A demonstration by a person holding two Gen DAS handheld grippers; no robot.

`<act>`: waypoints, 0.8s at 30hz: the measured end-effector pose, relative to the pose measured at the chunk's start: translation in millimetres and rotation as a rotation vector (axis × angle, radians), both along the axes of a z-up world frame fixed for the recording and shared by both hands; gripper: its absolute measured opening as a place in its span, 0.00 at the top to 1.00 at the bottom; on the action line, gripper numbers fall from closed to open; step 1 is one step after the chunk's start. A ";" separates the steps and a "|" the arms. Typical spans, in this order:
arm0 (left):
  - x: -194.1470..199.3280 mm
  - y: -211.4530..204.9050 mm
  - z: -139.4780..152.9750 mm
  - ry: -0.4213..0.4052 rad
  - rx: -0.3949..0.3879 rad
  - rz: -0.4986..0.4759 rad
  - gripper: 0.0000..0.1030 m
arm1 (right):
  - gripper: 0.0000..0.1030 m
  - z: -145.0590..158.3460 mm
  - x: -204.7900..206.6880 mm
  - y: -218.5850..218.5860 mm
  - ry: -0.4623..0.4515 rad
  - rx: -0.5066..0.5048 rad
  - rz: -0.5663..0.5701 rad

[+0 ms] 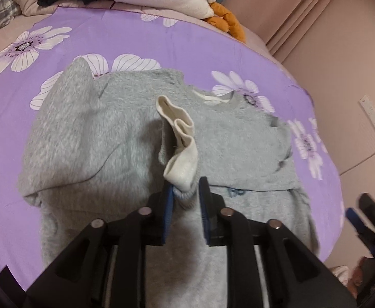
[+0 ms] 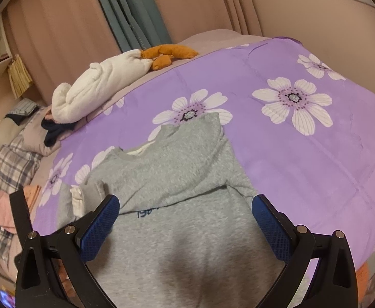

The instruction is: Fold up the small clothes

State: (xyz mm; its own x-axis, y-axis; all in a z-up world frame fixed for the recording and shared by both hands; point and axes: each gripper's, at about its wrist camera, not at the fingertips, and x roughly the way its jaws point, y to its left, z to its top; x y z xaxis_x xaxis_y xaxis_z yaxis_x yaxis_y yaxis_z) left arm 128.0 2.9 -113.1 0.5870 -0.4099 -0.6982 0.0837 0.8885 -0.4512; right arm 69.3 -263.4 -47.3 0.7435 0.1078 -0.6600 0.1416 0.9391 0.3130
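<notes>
A small grey sweatshirt (image 1: 105,141) lies on a purple flowered bedspread (image 1: 161,41). My left gripper (image 1: 186,192) is shut on the sleeve cuff (image 1: 179,169), whose cream lining is turned out, and holds it up over the sweatshirt's middle. In the right wrist view the sweatshirt (image 2: 187,179) lies flat with one sleeve folded across the chest. My right gripper (image 2: 185,220) is open and empty above its lower body. The right gripper also shows in the left wrist view (image 1: 367,218) at the right edge.
A white plush toy (image 2: 97,87) with orange feet (image 2: 169,52) lies at the bed's far side beside dark clothes (image 2: 56,128). Plaid bedding and folded clothes (image 2: 10,177) lie to the left. Pink curtains (image 2: 59,25) and a wall stand behind.
</notes>
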 end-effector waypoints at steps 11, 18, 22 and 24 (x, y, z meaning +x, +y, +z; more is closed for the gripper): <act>-48.3 56.7 56.9 -0.146 -0.091 0.074 0.36 | 0.01 -10.4 20.0 33.0 0.045 0.027 0.128; -70.3 97.4 44.2 -0.075 0.046 0.264 0.37 | 0.01 -13.1 47.9 101.6 0.072 -0.019 0.320; -76.7 113.1 27.3 -0.016 0.062 0.309 0.37 | 0.05 -23.3 68.4 149.8 0.116 -0.075 0.410; -77.8 120.1 21.0 0.006 0.056 0.328 0.38 | 0.09 -29.5 76.7 168.6 0.128 -0.113 0.431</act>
